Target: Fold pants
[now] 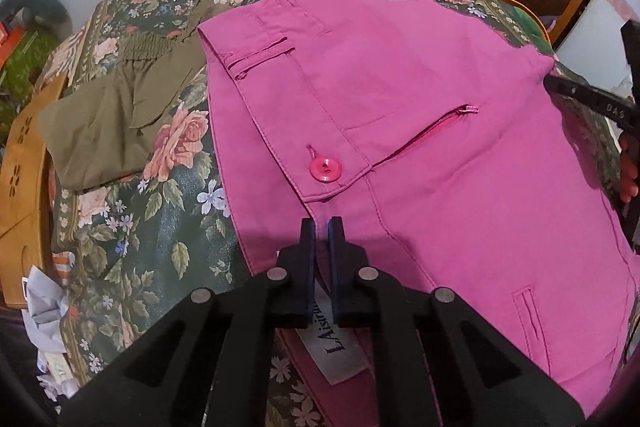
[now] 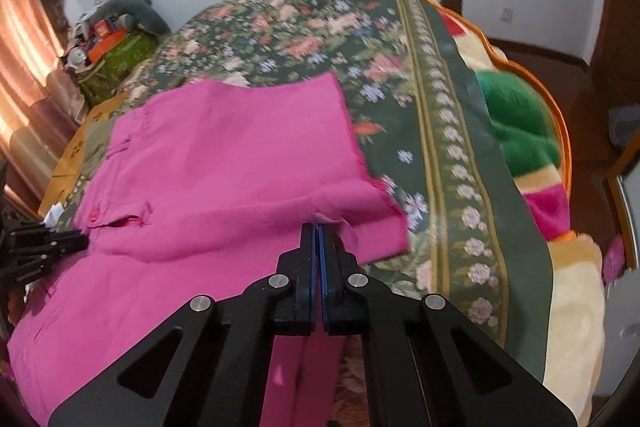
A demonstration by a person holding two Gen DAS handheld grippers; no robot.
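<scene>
Pink pants (image 1: 420, 131) lie on a floral bedspread (image 1: 160, 211), waistband with a pink button (image 1: 325, 169) toward me. My left gripper (image 1: 322, 227) is nearly shut, pinching the waistband edge near the fly; a white label (image 1: 336, 347) shows under it. In the right wrist view the pants (image 2: 224, 163) are spread out, and my right gripper (image 2: 318, 231) is shut on a fold of pink fabric at the leg end. The right gripper also shows in the left wrist view (image 1: 592, 103), and the left gripper in the right wrist view (image 2: 60, 241).
Olive green shorts (image 1: 116, 115) lie to the left of the pants. A wooden bed frame (image 1: 24, 163) and crumpled paper (image 1: 48, 307) are at the left edge. A colourful blanket (image 2: 520, 131) hangs at the bed's right side. A cluttered side table (image 2: 108, 47) stands far left.
</scene>
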